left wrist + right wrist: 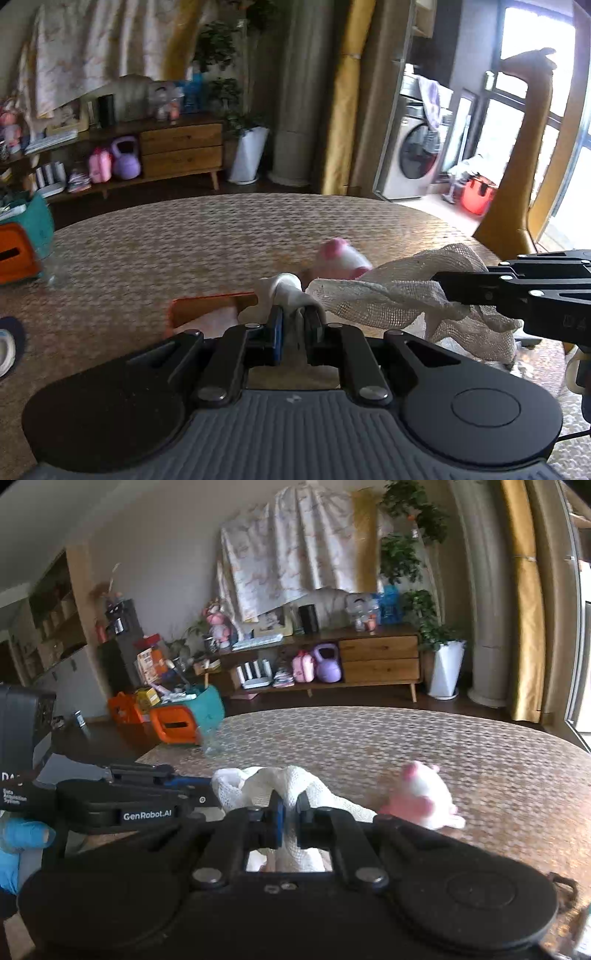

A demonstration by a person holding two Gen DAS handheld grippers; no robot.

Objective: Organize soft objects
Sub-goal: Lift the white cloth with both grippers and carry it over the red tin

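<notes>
A white mesh cloth (399, 295) hangs stretched between both grippers above the woven table (184, 236). My left gripper (294, 314) is shut on one end of the cloth. My right gripper (439, 282) comes in from the right and is shut on the other end. In the right wrist view my right gripper (290, 801) pinches the cloth (266, 781), and my left gripper (212, 792) holds it from the left. A pink and white plush toy (341, 258) lies on the table just beyond the cloth; it also shows in the right wrist view (424, 797).
An orange-rimmed tray (210, 308) lies on the table under the left gripper. An orange box (175, 723) and a teal bin (210, 705) stand at the table's far left edge. A wooden sideboard (376, 657) and a white planter (447, 668) stand beyond the table.
</notes>
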